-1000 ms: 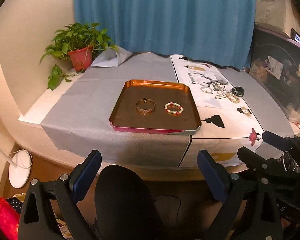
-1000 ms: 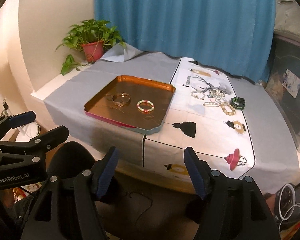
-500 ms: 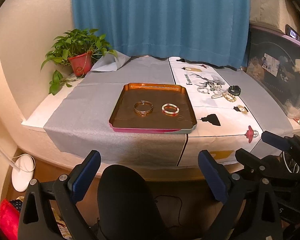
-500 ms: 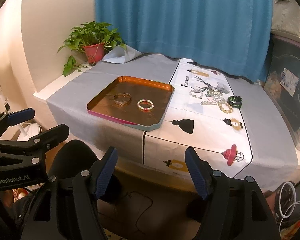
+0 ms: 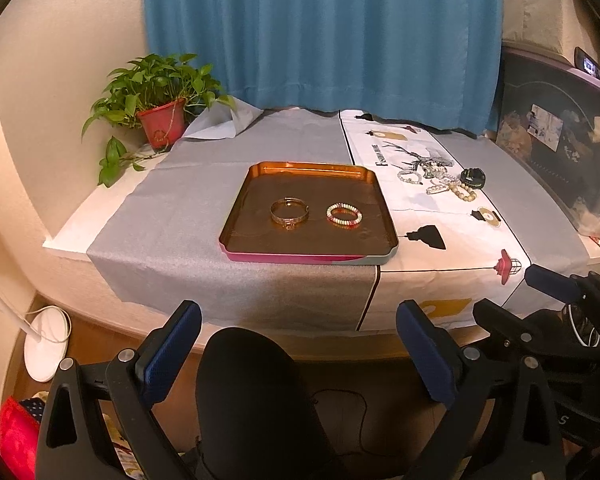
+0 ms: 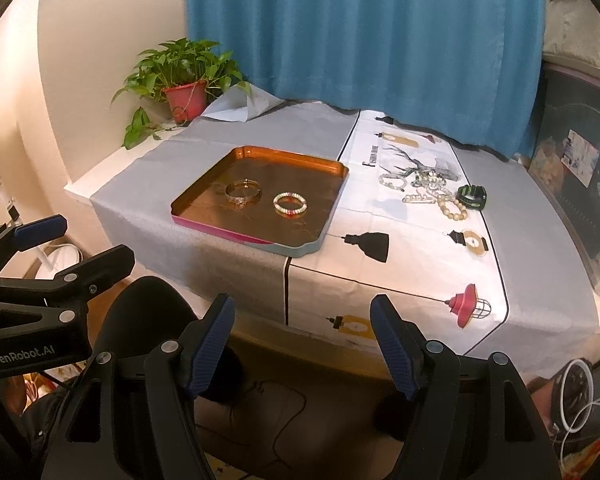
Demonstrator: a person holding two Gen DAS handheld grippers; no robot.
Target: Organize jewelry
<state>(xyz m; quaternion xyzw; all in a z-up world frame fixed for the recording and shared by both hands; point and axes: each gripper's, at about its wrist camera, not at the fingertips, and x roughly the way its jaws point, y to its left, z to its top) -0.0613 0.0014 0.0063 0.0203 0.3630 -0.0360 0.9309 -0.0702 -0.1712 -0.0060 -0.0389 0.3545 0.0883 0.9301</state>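
An orange tray (image 5: pixel 260 184) (image 6: pixel 324 168) lies on the grey table cloth. In it lie a gold bangle (image 5: pixel 289 212) (image 6: pixel 243 193) and a red-and-white bead bracelet (image 5: pixel 344 215) (image 6: pixel 289 204). A pile of bead bracelets (image 5: pixel 440 182) (image 6: pixel 428 188) and a black-green band (image 5: pixel 473 178) (image 6: pixel 472 196) lie on the white printed runner to the tray's right. My left gripper (image 5: pixel 298 344) and right gripper (image 6: pixel 302 344) are both open and empty, held low in front of the table edge, well short of the tray.
A potted plant (image 5: pixel 160 116) (image 6: pixel 184 88) stands at the table's back left by the blue curtain. A black chair back (image 5: pixel 252 392) (image 6: pixel 148 320) sits below the grippers. A dark cabinet (image 5: pixel 560 140) stands on the right. A white fan base (image 5: pixel 46 344) is on the floor.
Both grippers have drawn back slightly and tilted up, so the table sits a little farther off. Jaws stay open and the jewelry has not moved.
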